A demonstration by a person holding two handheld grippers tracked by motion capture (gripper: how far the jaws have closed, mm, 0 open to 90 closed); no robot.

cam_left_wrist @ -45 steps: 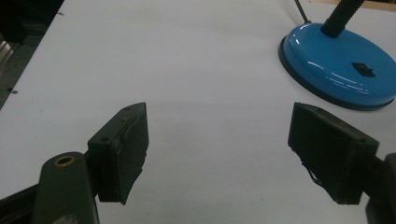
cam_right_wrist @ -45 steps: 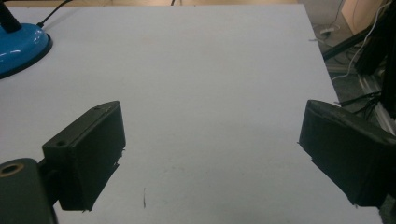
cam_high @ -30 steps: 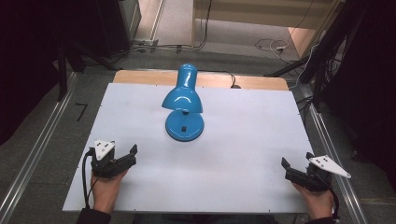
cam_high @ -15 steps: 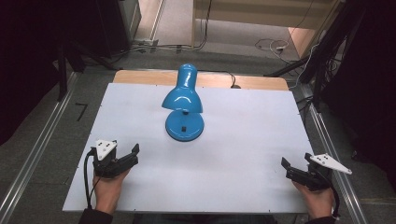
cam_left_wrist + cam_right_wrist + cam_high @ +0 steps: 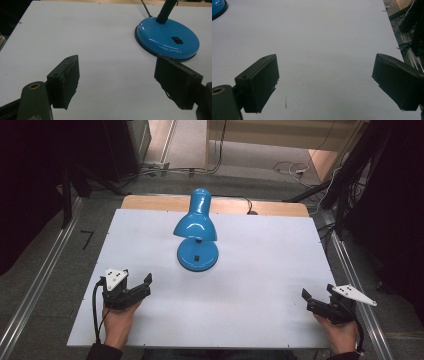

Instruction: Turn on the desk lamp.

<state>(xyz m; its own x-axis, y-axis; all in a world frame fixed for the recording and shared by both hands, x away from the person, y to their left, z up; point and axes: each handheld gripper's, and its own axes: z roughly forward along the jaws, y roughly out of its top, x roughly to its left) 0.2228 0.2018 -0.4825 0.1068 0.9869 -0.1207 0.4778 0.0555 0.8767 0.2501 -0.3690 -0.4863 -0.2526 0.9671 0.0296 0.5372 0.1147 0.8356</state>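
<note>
both grippers gaping, empty; blue lamp [image 5: 196, 237] upright mid-table, untouched.

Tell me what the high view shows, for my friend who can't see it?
A shiny blue desk lamp stands in the middle of a white table, its shade tipped forward over its round base. At the near edge, a person's hands hold the left gripper and the right gripper, both open and far from the lamp.
</note>
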